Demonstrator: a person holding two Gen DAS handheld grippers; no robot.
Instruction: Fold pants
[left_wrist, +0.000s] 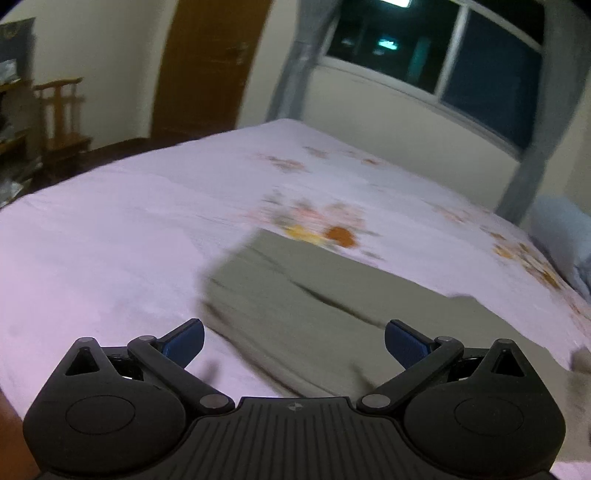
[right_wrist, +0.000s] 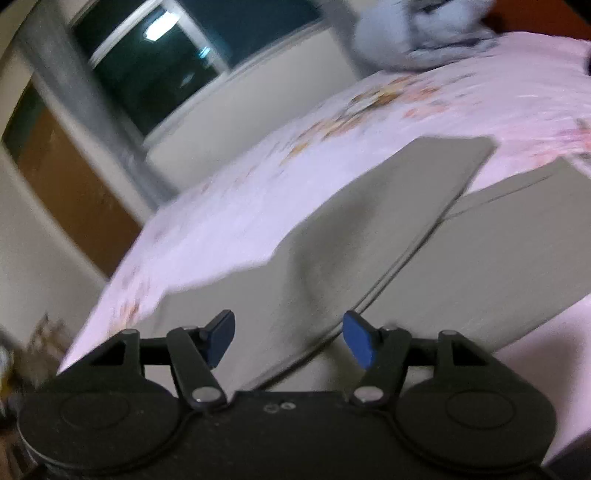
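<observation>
Olive-grey pants (left_wrist: 295, 295) lie flat on the pink bed sheet (left_wrist: 110, 229), folded with one layer over another. In the left wrist view my left gripper (left_wrist: 294, 345) hovers over their near edge, jaws wide apart, with only cloth below and nothing pinched. In the right wrist view the pants (right_wrist: 369, 229) show a folded upper layer whose edge runs diagonally. My right gripper (right_wrist: 289, 341) hangs above that layer, open, its blue pads (right_wrist: 356, 341) clear of the fabric. Both views are motion-blurred.
The bed sheet has floral prints (left_wrist: 314, 221). A grey pillow or bedding (right_wrist: 417, 33) lies at the head end. Beyond the bed are a window (left_wrist: 436, 55), a brown door (left_wrist: 207, 66), a wooden chair (left_wrist: 61, 110) and grey curtains (left_wrist: 528, 158).
</observation>
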